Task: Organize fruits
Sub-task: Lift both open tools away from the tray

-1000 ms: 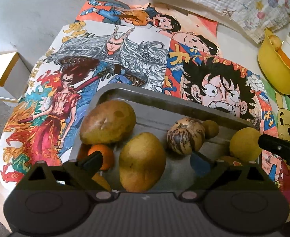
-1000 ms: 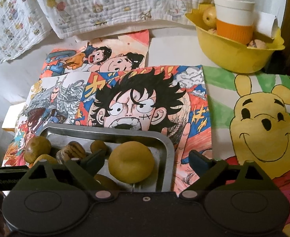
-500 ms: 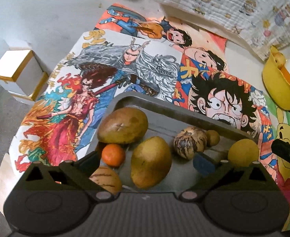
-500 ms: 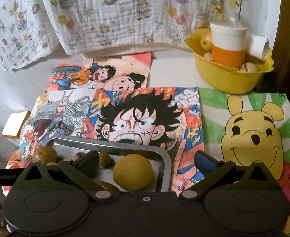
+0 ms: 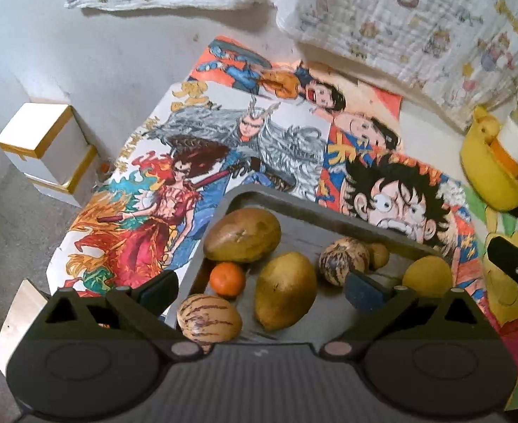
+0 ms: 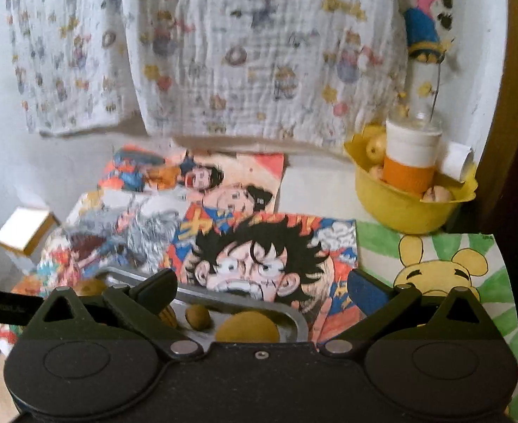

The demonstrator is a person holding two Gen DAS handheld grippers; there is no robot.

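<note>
While the left claw (image 5: 259, 287) is hanging wide and empty over the metal tray (image 5: 329, 227), its view is showing a white box (image 5: 44, 148), a brown mango (image 5: 242, 235), a tangerine (image 5: 227, 279) and striped melons (image 5: 209, 319). The right claw (image 6: 261, 290), equally wide, is facing the yellow bowl (image 6: 405, 208) holding an orange-banded cup (image 6: 411, 158). Poster writing is not legible.

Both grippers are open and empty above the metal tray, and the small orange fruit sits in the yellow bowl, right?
Not quite. The orange fruit lies in the metal tray, beside the mangoes, not in the yellow bowl; the left wrist view shows it. The rest holds: the left gripper and right gripper are open and empty.
</note>
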